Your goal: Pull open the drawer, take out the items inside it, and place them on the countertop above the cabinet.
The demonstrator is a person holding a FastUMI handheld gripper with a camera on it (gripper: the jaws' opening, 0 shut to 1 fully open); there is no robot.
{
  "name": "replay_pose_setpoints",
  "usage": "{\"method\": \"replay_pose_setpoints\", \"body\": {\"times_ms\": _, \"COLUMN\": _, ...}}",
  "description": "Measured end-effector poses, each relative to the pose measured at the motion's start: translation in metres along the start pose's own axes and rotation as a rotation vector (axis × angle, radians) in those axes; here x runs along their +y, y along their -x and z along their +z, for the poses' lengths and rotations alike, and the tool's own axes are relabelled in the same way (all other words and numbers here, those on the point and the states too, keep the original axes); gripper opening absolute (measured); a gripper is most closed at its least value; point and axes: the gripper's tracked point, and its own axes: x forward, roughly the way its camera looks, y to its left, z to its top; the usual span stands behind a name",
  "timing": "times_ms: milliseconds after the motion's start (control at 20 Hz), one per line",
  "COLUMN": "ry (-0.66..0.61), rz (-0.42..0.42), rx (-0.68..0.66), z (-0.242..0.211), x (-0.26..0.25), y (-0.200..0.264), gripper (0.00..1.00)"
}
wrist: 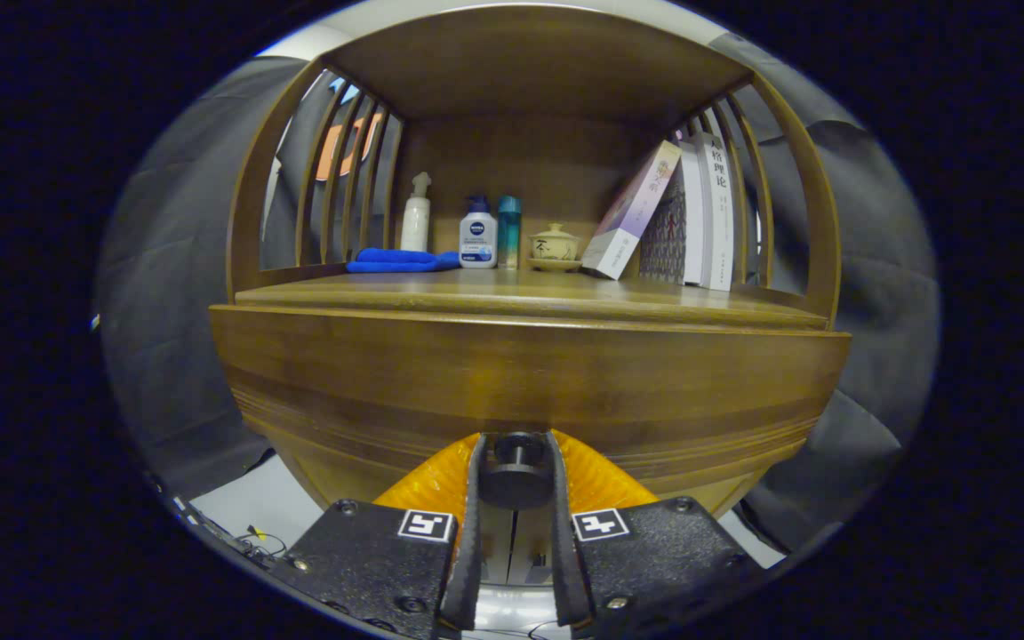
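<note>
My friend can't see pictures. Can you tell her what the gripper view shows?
The tongs are closed on the dark round knob of a wooden drawer. Above it, the countertop holds a blue cloth, bottles, a lidded cup and leaning books.

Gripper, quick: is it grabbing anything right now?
Gripper: shut on the drawer knob, one finger pressed on each side of it.

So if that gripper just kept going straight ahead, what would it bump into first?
The gripper already has both fingers pressed on the dark round knob; straight on, it would likely meet the wooden drawer front right behind it.
</note>
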Motion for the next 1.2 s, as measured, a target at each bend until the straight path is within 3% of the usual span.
{"method": "replay_pose_setpoints", "body": {"times_ms": 1200, "ry": 0.040, "rz": 0.113, "rx": 0.054, "z": -0.052, "x": 0.001, "y": 0.140, "gripper": 0.31}}
